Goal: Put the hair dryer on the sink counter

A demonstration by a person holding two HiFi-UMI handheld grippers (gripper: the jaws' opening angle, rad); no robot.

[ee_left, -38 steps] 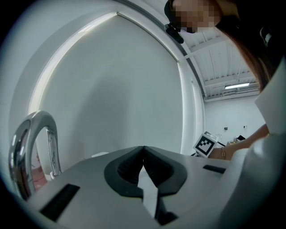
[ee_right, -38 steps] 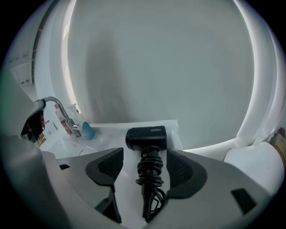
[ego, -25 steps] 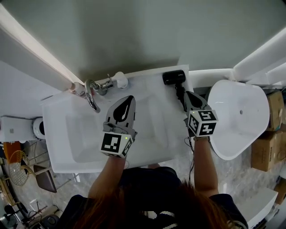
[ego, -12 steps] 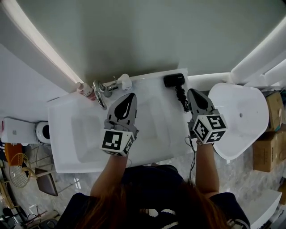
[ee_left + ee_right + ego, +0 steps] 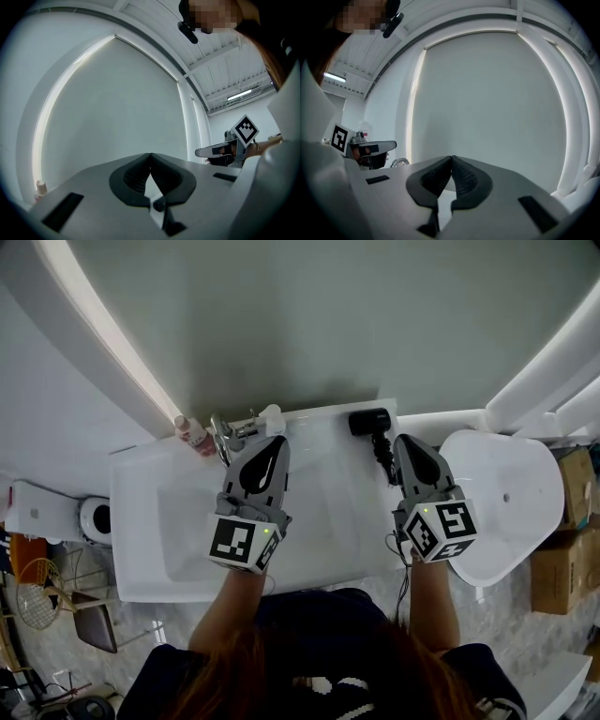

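At the far left of the head view, beside the counter, I see what looks like a white toilet (image 5: pixel 94 518). The white sink counter (image 5: pixel 328 451) fills the middle, set against a grey wall. At its back left corner a small pinkish bottle (image 5: pixel 192 435) stands just beside the chrome faucet (image 5: pixel 223 435), and a small white item (image 5: pixel 272 415) sits right of the faucet.

My left gripper (image 5: pixel 278 441) hangs over the basin with its tip pointing at the wall, close to the faucet. In the left gripper view its dark fingers (image 5: pixel 140 172) are pressed together at the tip and nothing sits between them.

Further right, the black hair dryer (image 5: pixel 370 421) lies on the counter at its back right corner, right up against the wall. Its black cord (image 5: pixel 382 454) trails toward me over the counter's right edge.

My right gripper (image 5: pixel 405 439) is just beside the dryer, on its right, also pointing at the wall. The cord passes close along its left side, and I cannot tell whether they touch. In the right gripper view the fingers (image 5: pixel 461 176) meet tip to tip with nothing held.

Right of the counter is a white bathtub (image 5: pixel 511 512), and past it, at the frame's edge, cardboard boxes (image 5: pixel 562 559).
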